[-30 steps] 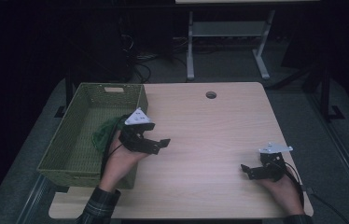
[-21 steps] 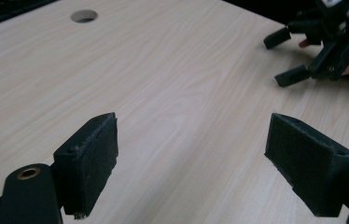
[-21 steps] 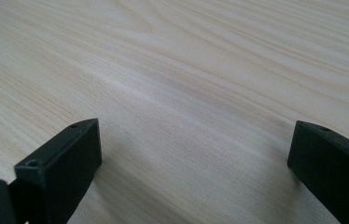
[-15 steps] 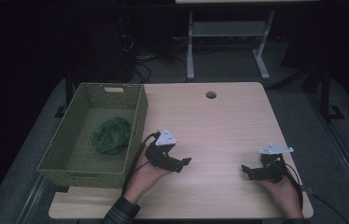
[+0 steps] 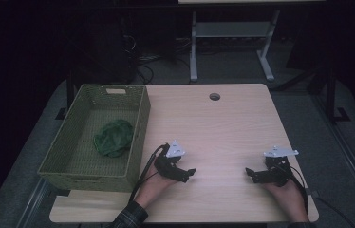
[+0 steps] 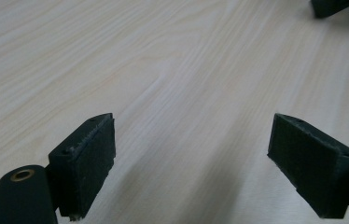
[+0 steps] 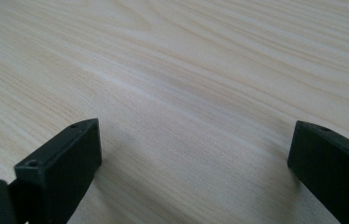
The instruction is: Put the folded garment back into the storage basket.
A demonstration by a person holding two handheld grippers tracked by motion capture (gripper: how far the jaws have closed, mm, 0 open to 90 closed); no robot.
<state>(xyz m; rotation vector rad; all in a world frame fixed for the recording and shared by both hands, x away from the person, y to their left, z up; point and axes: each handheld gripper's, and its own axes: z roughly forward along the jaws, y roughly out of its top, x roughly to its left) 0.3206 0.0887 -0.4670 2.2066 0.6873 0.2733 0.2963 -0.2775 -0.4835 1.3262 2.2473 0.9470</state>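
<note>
The desk point(image 5: 223, 123) was the largest thing in view, a pale wood top with a round cable hole point(image 5: 214, 96) near its far edge, well beyond both pairs of jaws. On its left part stood the green woven basket point(image 5: 71, 156), its right wall just to the left of the left gripper point(image 5: 190, 173). Inside the basket, to the left of that gripper's jaws and a little farther from the person, lay the crumpled green cloth point(image 5: 114, 137), apart from either gripper and resting on the basket floor.

The left gripper sat low over the bare desk near the person's edge, jaws pointing right toward the right gripper point(image 5: 250, 173). In the left gripper view its jaws stood released, wide apart, with only wood grain between them; a dark corner of the other gripper showed at the top right. The right gripper lay near the desk's right front, jaws pointing left, likewise released and wide apart over bare wood, grasping nothing.
</note>
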